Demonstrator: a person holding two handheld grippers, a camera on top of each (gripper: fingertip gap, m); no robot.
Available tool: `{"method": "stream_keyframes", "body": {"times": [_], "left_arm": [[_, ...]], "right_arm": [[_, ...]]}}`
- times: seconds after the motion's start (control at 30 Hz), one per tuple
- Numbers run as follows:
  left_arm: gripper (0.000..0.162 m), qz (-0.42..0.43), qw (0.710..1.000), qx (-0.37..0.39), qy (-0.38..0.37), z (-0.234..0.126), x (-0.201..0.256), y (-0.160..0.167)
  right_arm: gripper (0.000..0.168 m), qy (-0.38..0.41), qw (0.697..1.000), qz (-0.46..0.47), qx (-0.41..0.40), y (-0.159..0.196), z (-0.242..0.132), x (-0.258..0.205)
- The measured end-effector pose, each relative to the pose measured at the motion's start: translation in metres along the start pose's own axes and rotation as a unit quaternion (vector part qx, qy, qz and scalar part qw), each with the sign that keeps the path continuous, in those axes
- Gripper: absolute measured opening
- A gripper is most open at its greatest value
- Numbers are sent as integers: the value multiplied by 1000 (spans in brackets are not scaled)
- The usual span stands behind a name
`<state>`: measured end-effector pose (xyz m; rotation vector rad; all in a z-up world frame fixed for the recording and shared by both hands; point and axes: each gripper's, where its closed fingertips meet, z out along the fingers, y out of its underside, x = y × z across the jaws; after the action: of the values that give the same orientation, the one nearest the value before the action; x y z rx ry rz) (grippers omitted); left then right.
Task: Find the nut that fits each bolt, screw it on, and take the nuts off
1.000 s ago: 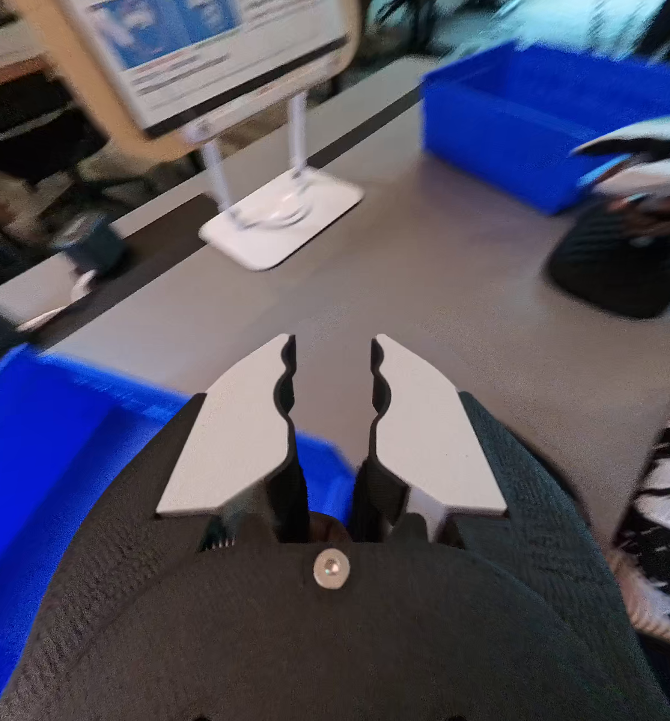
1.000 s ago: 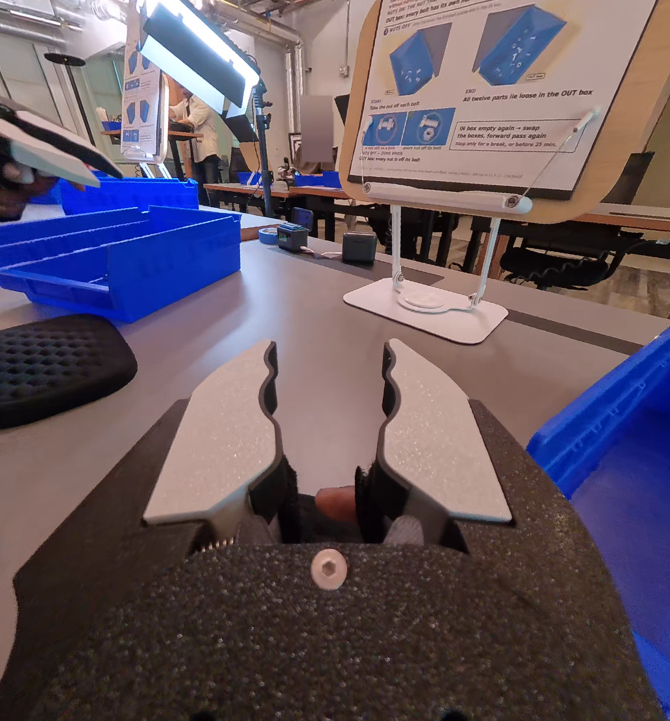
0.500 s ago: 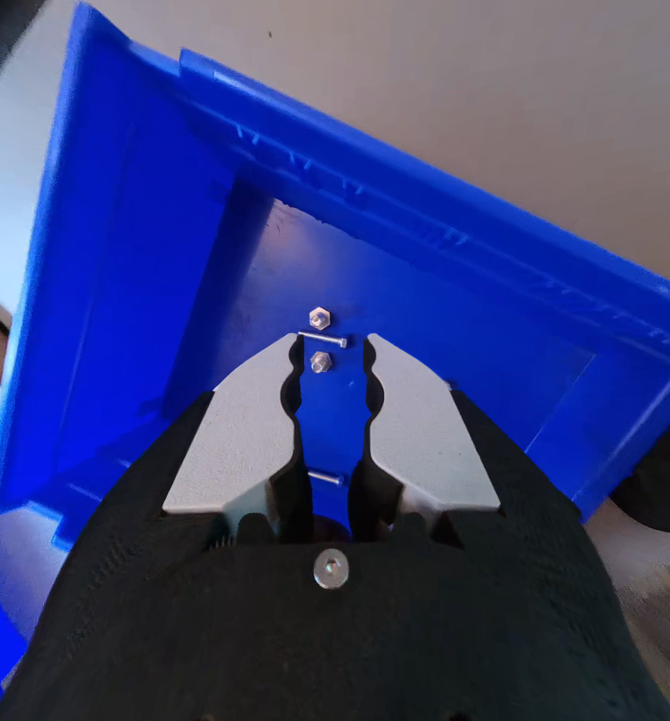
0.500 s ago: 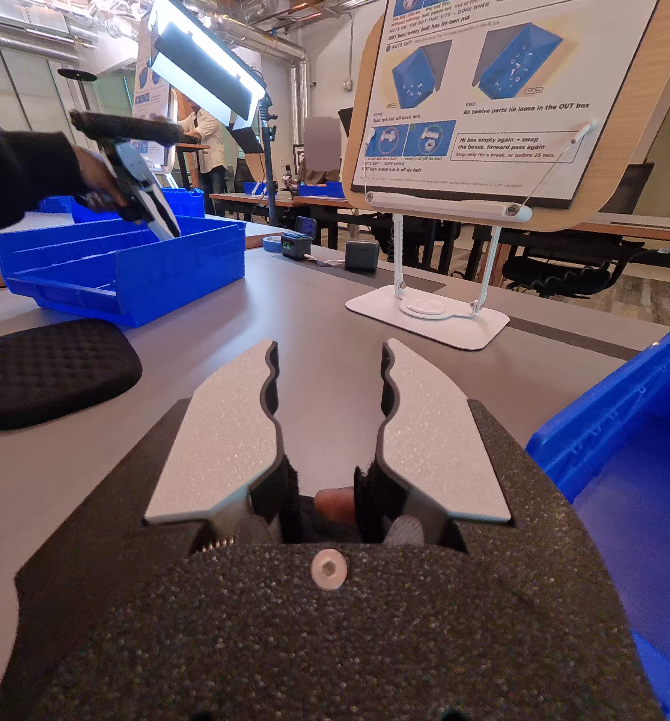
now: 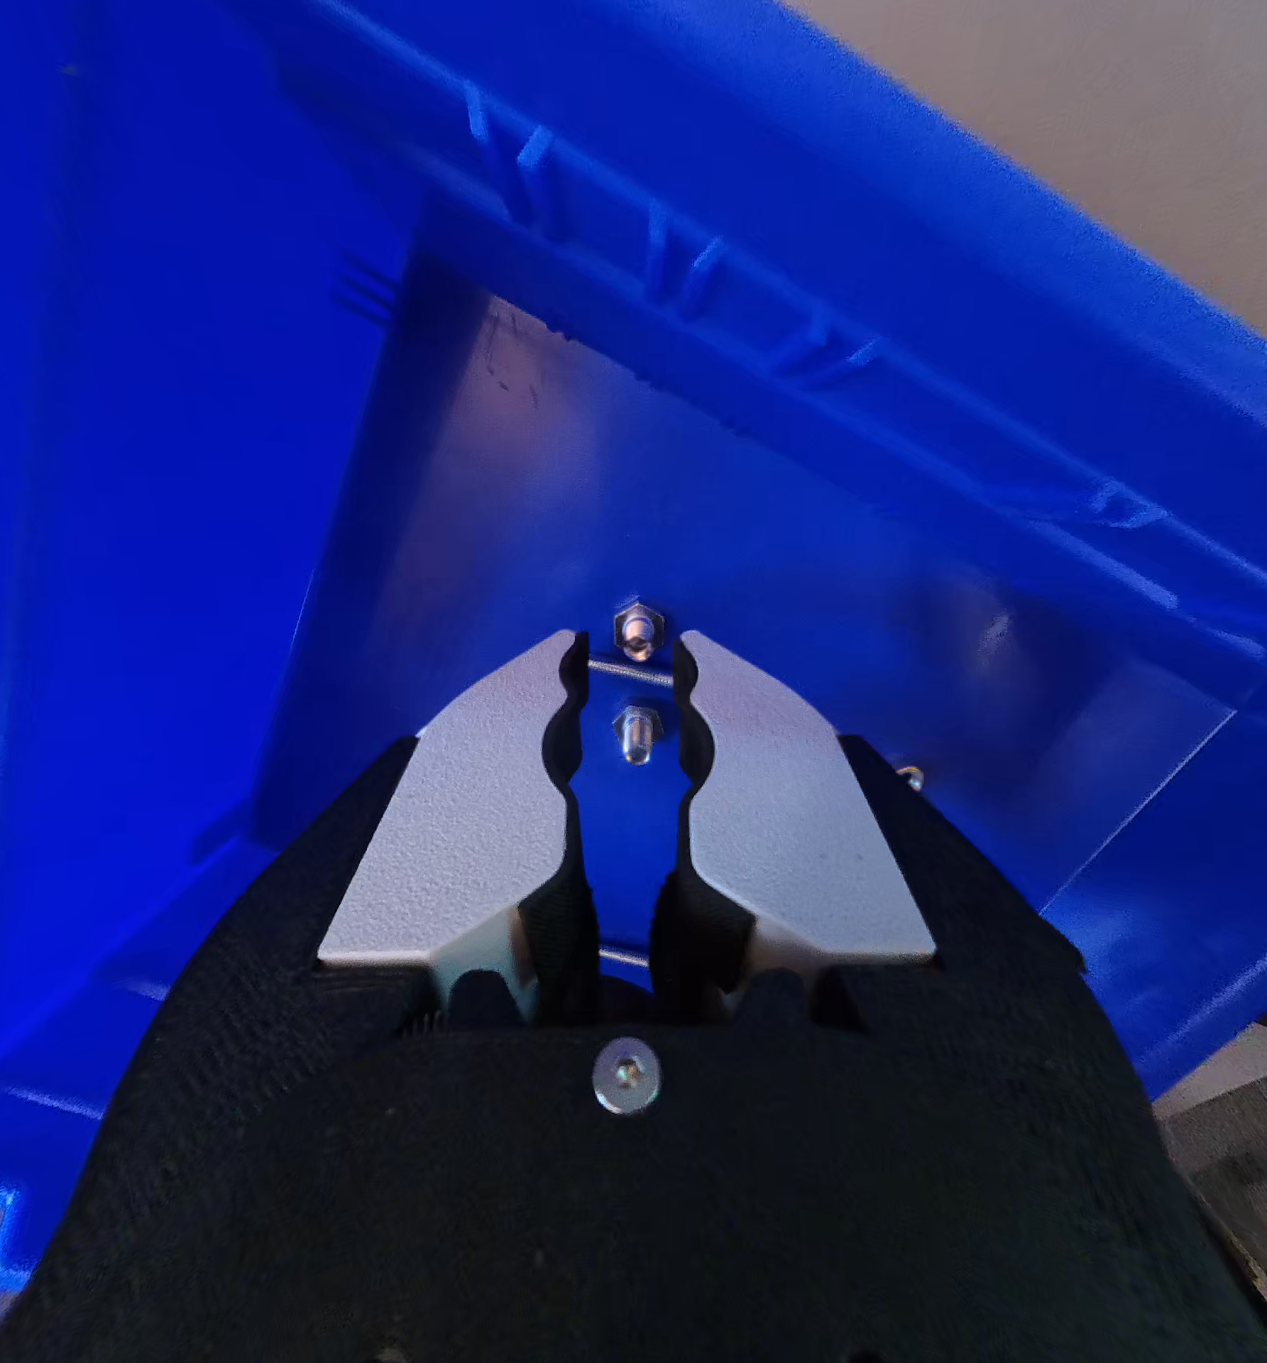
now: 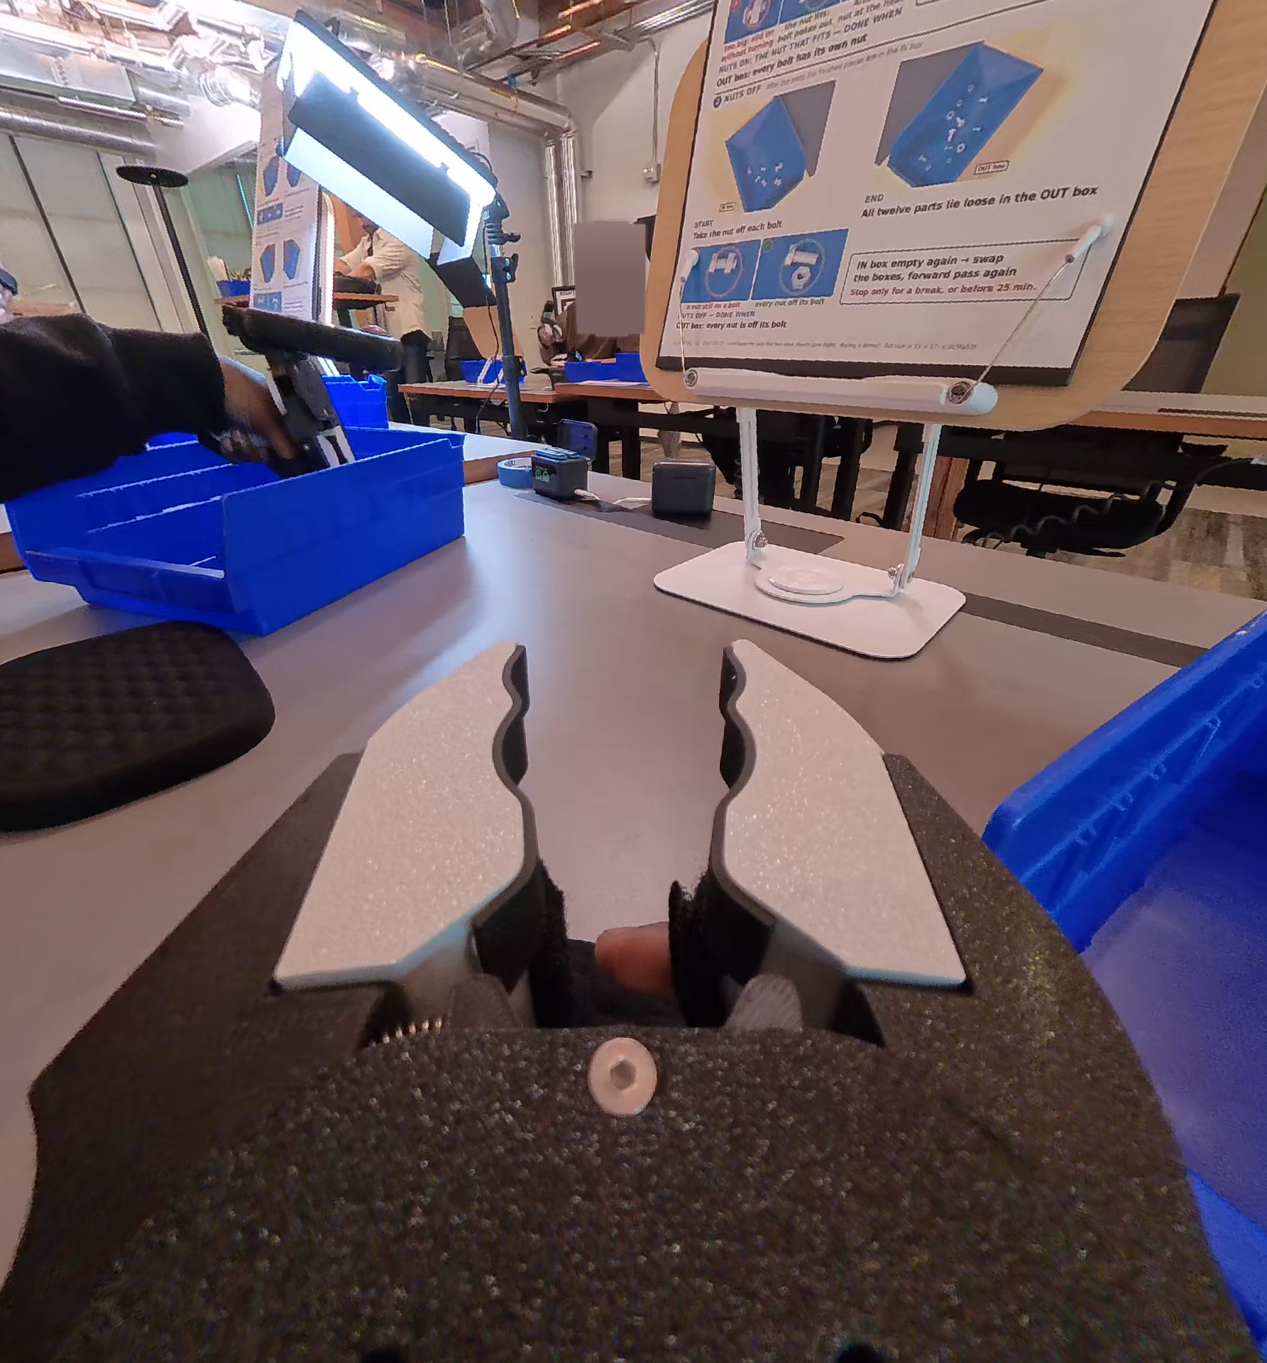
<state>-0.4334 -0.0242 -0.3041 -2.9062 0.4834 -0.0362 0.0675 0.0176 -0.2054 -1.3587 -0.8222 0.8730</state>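
Observation:
In the left wrist view my left gripper [image 5: 630, 647] is open and empty, low inside a blue bin [image 5: 873, 354]. On the bin floor a hex nut [image 5: 637, 636] lies just past the fingertips. A thin bolt [image 5: 626, 670] lies crosswise between the tips, and a second hex nut [image 5: 637, 730] shows between the fingers. Another thin bolt [image 5: 621, 957] shows near the finger bases. In the right wrist view my right gripper [image 6: 621, 664] is open and empty above the grey table [image 6: 615, 605]. The left gripper [image 6: 313, 435] shows far left, reaching into the blue bin [image 6: 335, 531].
A second blue bin [image 6: 1161, 796] sits close on the right of my right gripper. A black padded mat [image 6: 106, 715] lies at the left. A white stand [image 6: 814, 597] holding an instruction board is ahead. Small devices [image 6: 560, 476] sit at the table's far edge. Left tips to right tips: about 50 centimeters.
My left gripper has swung from pointing across the table down into the blue bin and has come closer to the nuts and bolt. My right gripper has stayed still.

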Motion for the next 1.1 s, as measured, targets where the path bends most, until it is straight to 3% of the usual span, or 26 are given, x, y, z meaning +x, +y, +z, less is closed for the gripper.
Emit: {"method": "stream_keyframes", "body": {"times": [0.1, 0.23, 0.37, 0.53, 0.67, 0.9, 1.1], "left_arm": [[9, 0, 1000, 6, 2, 3, -2, -1], [9, 2, 1000, 3, 1, -3, -2, 0], [8, 22, 999, 23, -17, -35, 9, -10], [8, 116, 989, 88, -36, -91, 67, -45], [8, 224, 966, 128, -28, -111, 139, -72], [8, 375, 918, 129, 8, -79, 263, -84], [8, 428, 896, 110, 48, -36, 328, -79]], "right_arm": [[50, 1, 1000, -1, 0, 0, 0, 0], [50, 1, 1000, 1, -3, 1, 0, 1], [50, 1, 1000, 3, -6, 2, 1, 1], [50, 0, 1000, 0, -11, 4, 2, 0], [50, -1, 1000, -11, -17, 6, 3, -2], [49, -19, 999, -24, -15, 5, 3, -9], [49, -21, 999, -23, -14, 6, 3, -9]]}}
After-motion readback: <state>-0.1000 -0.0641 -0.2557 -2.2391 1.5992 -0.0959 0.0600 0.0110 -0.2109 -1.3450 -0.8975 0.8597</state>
